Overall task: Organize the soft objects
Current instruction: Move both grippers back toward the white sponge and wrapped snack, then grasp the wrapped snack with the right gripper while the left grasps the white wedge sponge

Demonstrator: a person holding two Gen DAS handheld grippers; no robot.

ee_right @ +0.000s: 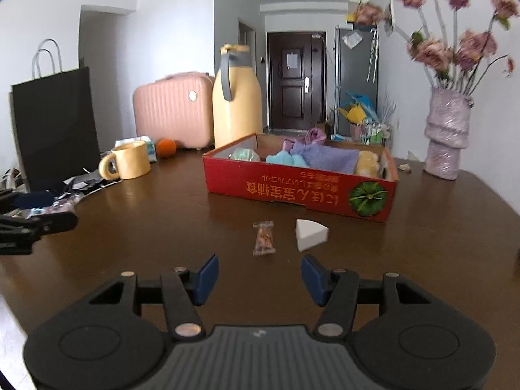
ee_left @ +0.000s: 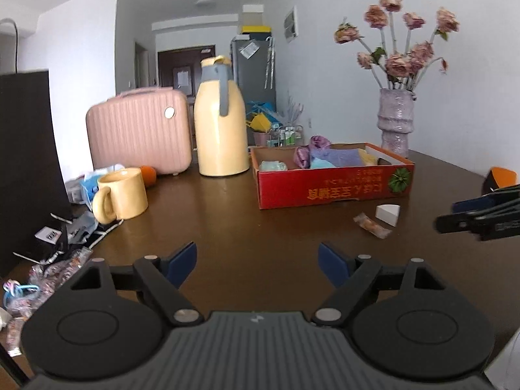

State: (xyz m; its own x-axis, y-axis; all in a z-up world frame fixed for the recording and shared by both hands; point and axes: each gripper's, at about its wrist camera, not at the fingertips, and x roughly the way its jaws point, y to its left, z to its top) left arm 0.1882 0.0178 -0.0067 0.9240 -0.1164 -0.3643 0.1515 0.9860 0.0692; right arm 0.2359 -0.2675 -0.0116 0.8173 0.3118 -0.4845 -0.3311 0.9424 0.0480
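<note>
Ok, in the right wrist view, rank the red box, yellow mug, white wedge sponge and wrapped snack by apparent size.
1. red box
2. yellow mug, though farther back than the two small items
3-4. white wedge sponge and wrapped snack: similar in size, not ranked.

A home: dining table [ee_right: 162, 214], fridge [ee_right: 356, 78], front door [ee_right: 294, 81], pink suitcase [ee_right: 172, 110].

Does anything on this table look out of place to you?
Yes: a white sponge wedge and a wrapped snack lie loose on the table in front of the red box, while the other soft things sit inside it.
</note>
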